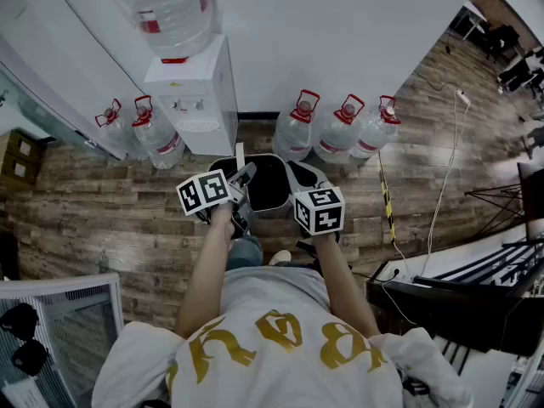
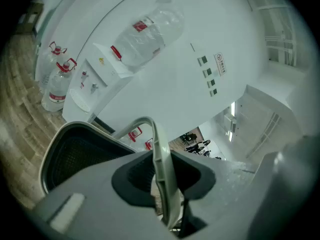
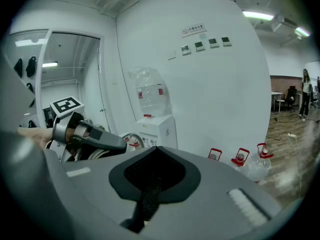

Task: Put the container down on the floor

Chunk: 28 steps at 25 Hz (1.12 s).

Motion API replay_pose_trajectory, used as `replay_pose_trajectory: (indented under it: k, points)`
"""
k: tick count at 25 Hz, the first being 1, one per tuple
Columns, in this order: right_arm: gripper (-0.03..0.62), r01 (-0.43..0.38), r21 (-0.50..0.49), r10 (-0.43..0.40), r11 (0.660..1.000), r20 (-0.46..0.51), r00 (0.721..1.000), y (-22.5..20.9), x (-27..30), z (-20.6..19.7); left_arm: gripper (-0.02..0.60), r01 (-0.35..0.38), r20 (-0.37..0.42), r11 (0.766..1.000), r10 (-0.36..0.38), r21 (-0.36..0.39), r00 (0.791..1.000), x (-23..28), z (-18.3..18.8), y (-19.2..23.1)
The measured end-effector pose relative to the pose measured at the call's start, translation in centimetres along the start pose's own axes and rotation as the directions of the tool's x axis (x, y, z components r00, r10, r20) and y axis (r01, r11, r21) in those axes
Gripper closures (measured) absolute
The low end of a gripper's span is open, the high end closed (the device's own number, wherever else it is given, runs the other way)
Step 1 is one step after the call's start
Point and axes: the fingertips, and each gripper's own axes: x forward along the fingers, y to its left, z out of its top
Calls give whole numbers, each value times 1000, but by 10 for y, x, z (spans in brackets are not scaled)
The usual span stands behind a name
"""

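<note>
A grey container [image 1: 270,157] with a dark inside hangs above the wooden floor [image 1: 102,219], in front of my knees, held between both grippers. My left gripper [image 1: 242,185] is shut on its light grey handle [image 2: 159,149], which runs up between the jaws in the left gripper view; the dark mesh inside [image 2: 75,154] shows to the left. At the container's right rim, my right gripper [image 1: 299,190] is shut, and a dark strip [image 3: 147,196] is pinched between its jaws. The left gripper [image 3: 95,140] also shows in the right gripper view.
A white water dispenser [image 1: 197,100] with a bottle [image 1: 170,7] on top stands against the wall just beyond the container. Water jugs [image 1: 296,130] line the wall on both sides. A white cable [image 1: 444,185] and dark furniture [image 1: 459,304] are at the right, and a white rack [image 1: 59,313] at lower left.
</note>
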Motion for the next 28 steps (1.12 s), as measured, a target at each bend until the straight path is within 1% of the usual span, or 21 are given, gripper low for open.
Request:
replay_pose_trajectory:
  k: [10,14,18,28]
  points:
    - [568,13,-16,-13,1000,-5,1000,-10,-2,-2,498,-8,21,1000,8,-10,1000,1,2,-2]
    - [568,24,7,-24,1000,24,999,-18,-5,2,498,-13,26,1000,13,-12,1000,3,3,-3]
    - [568,32,23,-32,999,36,999,-24,-4,5,498,-20,35,1000,20,-24,999,5,11,1]
    - [568,55,58,-55,997,2,998,-50,24,3,498,-32,37,999,34,-43,999,31,40,20]
